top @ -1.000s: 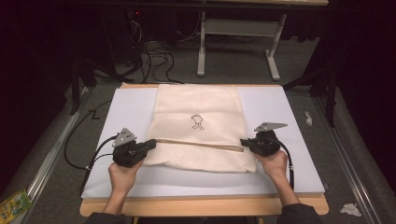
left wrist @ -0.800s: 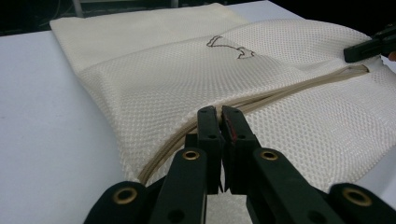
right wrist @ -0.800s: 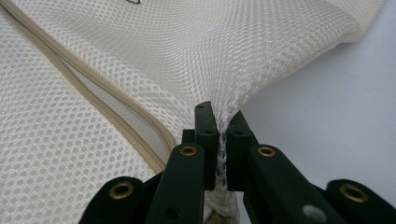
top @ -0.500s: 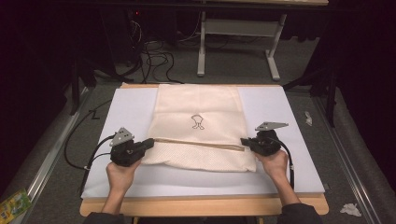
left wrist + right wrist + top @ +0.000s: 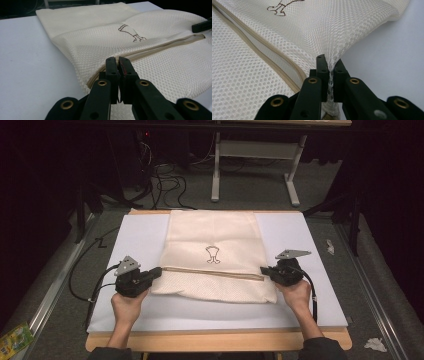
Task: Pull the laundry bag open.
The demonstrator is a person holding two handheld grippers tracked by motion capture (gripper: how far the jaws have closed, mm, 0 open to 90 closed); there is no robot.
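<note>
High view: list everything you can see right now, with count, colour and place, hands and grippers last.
mesh bag: 1, cream with a small dark print, flat on the middle of the mat, zip running across its near part
zip: 1, tan, across the bag between the two grippers
mat: 1, white, covering the table top
table: 1, wooden edge showing at the near side
wrapper: 1, yellow-green, on the floor at near left
paper scraps: 2, white, on the floor at right, one near, one farther
desk frame: 1, grey, beyond the table
cables: several, black, on the floor beyond the table
left gripper: 1, black, shut on the bag's left edge
right gripper: 1, black, shut on the bag's right edge
hands: 2, at the near edge
</note>
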